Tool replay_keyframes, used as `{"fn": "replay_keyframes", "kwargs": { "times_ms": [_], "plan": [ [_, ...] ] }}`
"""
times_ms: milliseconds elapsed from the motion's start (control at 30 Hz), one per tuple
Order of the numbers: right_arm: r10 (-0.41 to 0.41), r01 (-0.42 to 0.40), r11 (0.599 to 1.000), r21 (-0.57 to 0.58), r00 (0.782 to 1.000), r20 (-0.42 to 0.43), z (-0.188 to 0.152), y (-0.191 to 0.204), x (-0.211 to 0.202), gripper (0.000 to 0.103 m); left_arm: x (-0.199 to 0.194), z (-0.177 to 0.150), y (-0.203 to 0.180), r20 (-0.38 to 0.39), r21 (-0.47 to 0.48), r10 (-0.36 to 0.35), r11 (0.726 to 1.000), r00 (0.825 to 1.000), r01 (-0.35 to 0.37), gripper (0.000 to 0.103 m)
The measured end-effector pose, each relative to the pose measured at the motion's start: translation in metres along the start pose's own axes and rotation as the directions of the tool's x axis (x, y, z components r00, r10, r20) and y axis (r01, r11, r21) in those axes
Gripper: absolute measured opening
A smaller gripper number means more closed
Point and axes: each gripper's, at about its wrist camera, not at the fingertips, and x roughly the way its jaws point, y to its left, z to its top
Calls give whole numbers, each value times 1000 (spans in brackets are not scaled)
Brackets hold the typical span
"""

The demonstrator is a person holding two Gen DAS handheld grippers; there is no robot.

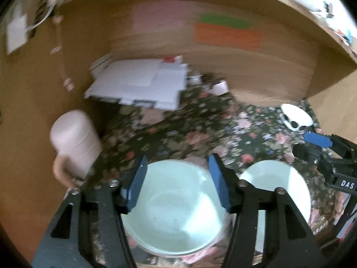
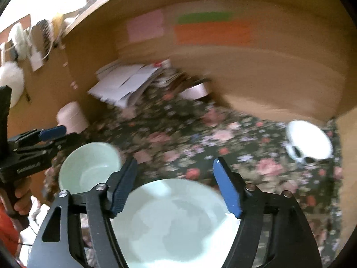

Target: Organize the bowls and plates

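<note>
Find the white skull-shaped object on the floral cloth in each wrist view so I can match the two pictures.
Left wrist view: the white skull-shaped object sits far right, mid-height, just above the right gripper.
Right wrist view: the skull sits far right, mid-height, right of the open right gripper.
Shared landmark: the orange rectangular sticky note on the wooden back panel, up and left of the skull in both.

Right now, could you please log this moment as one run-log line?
left gripper: open above bowl | right gripper: open above plate | nothing held
</note>
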Motion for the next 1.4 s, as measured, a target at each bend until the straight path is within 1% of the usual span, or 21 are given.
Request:
{"fn": "replay_keyframes", "kwargs": {
  "times_ms": [133, 200, 267, 367, 633, 733, 867, 1000, 1167, 1200, 1233, 1267, 1300, 1367, 1400],
  "plan": [
    [-74, 73, 997, 37, 997, 36, 3, -30, -18, 76, 8, 10, -32, 4, 36, -45, 998, 999, 45, 63],
    [-105, 102, 994, 50, 993, 45, 4, -43, -24, 77, 12, 14, -48, 1, 49, -66, 997, 998, 66, 65],
    [-144, 140, 988, 68, 988, 49, 5, -59, -29, 77, 18, 19, -63, -3, 62, -84, 994, 996, 84, 72],
    [-190, 185, 978, 100, 981, 47, 4, -82, -32, 78, 28, 29, -85, -11, 87, -115, 989, 993, 116, 78],
    [-299, 293, 939, 180, 954, 8, 5, -145, -28, 79, 63, 55, -134, -52, 121, -188, 974, 981, 193, 83],
    [-326, 321, 923, 213, 945, -12, 4, -167, -22, 79, 77, 64, -150, -73, 146, -203, 966, 976, 212, 83],
    [-348, 351, 897, 268, 935, -63, 2, -200, -4, 79, 96, 73, -166, -87, 188, -195, 960, 977, 208, 84],
    [-357, 372, 868, 330, 928, -109, -1, -229, 17, 79, 116, 84, -179, -124, 204, -208, 952, 970, 230, 84],
    [-356, 389, 841, 376, 921, -157, -7, -255, 40, 78, 136, 96, -192, -127, 223, -198, 949, 972, 223, 85],
    [-359, 396, 838, 376, 918, -167, -8, -258, 45, 77, 141, 97, -194, -132, 224, -195, 949, 972, 221, 85],
    [-366, 405, 834, 374, 914, -174, -8, -260, 49, 70, 147, 98, -197, -140, 225, -194, 949, 971, 222, 85],
    [-369, 413, 831, 371, 911, -186, -9, -262, 53, 67, 152, 99, -199, -147, 225, -193, 949, 970, 223, 85],
    [-360, 410, 833, 371, 912, -198, -10, -265, 57, 60, 158, 99, -202, -158, 226, -190, 948, 969, 223, 85],
    [-345, 402, 832, 382, 915, -210, -11, -270, 63, 54, 166, 99, -207, -172, 234, -183, 947, 968, 221, 85],
    [-345, 402, 830, 387, 915, -209, -11, -272, 64, 53, 170, 99, -209, -177, 241, -181, 945, 967, 221, 85]
  ]
}}
